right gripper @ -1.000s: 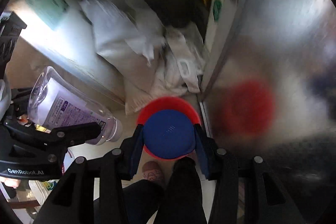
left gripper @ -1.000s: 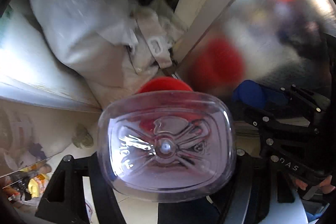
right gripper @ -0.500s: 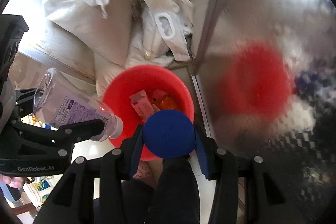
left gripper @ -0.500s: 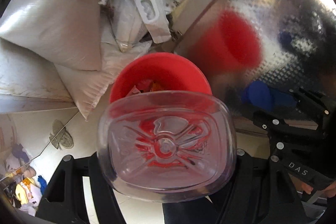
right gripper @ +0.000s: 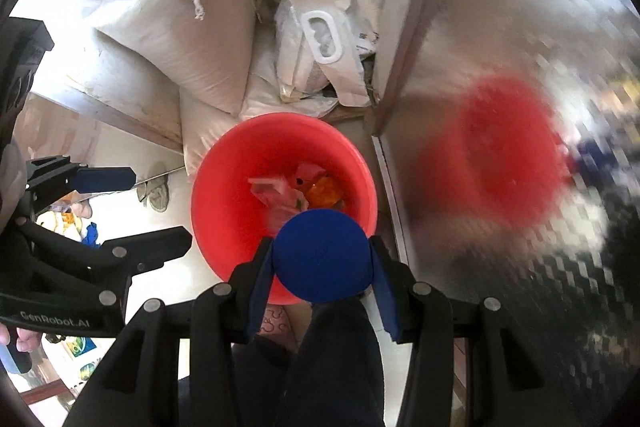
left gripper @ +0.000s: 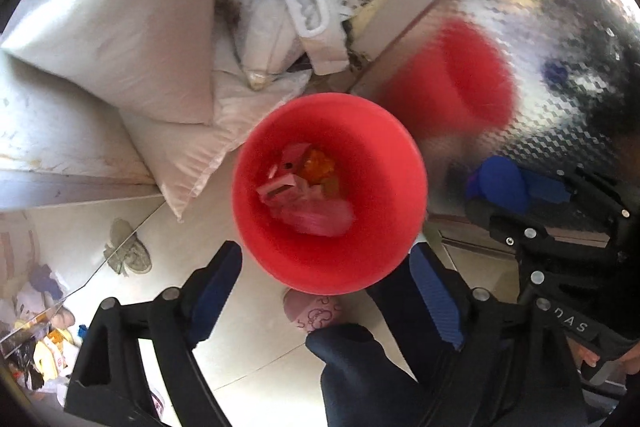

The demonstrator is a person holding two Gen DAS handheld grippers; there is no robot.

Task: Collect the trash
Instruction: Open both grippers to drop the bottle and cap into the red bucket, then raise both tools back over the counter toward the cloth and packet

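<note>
A red bucket [left gripper: 332, 187] stands on the tiled floor with pink and orange wrappers and the blurred clear bottle [left gripper: 316, 215] inside. My left gripper [left gripper: 324, 283] is open and empty just above the bucket's near rim; it also shows in the right wrist view [right gripper: 132, 211]. My right gripper [right gripper: 320, 271] is shut on a round blue object [right gripper: 322, 255], held over the near rim of the bucket [right gripper: 240, 195]. In the left wrist view it appears at the right [left gripper: 516, 195].
White woven sacks [right gripper: 180, 27] and a bag with a white plastic handle [right gripper: 324, 39] are piled behind the bucket. A shiny metal panel [right gripper: 500, 67] stands to the right. A pink slipper [left gripper: 312, 311] and the person's dark trouser leg lie below.
The left gripper opened and let go of the clear bottle, which dropped into the red bucket. Both grippers moved closer over the bucket.
</note>
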